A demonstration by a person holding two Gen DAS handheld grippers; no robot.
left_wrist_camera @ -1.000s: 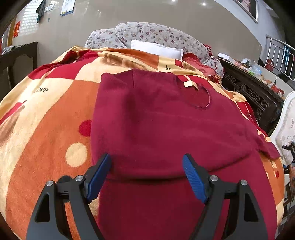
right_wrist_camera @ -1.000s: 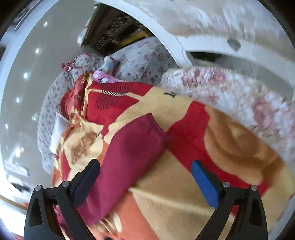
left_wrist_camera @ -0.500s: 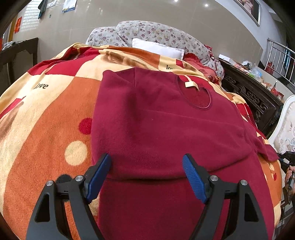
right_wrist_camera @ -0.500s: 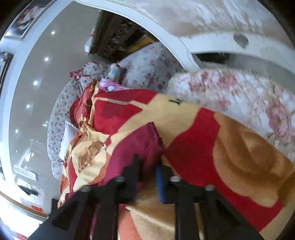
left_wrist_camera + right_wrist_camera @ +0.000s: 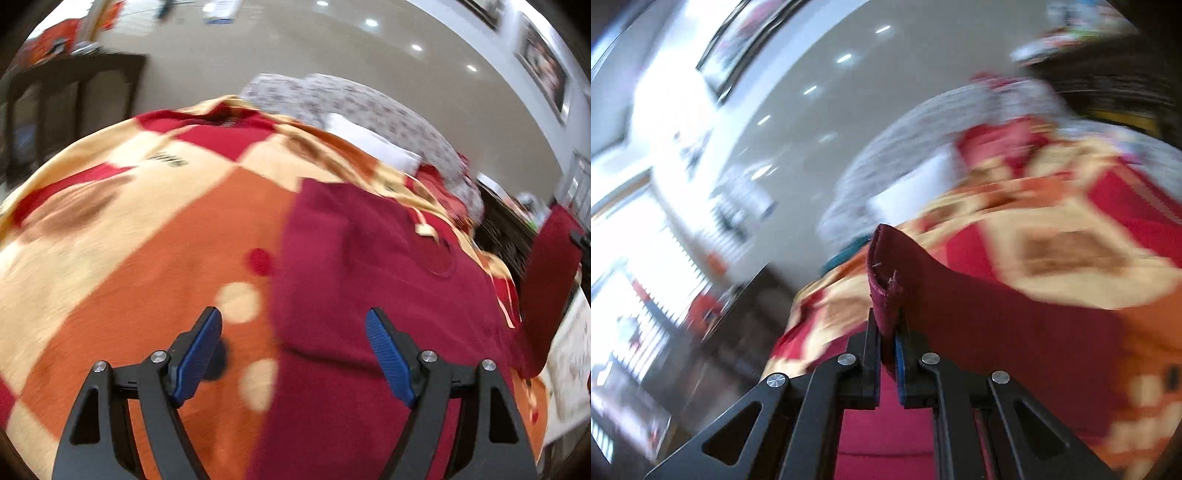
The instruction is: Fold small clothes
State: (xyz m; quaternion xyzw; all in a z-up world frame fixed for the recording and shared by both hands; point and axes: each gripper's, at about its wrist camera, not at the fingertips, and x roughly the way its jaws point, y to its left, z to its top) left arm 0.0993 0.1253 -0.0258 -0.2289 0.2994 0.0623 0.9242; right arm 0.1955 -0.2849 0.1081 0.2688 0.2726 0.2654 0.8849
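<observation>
My right hand-held gripper [image 5: 888, 332] is clamped on the maroon sweater's sleeve [image 5: 886, 266], cuff poking out. My left hand-held gripper [image 5: 293, 354] gapes empty over the blurred blanket [image 5: 147, 240].

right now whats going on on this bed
A person is folding a dark red sweater laid on a patterned blanket. The right hand-held gripper is shut on a sleeve end and holds it off the bed. The left hand-held gripper hangs open over the sweater's near edge, gripping nothing.
</observation>
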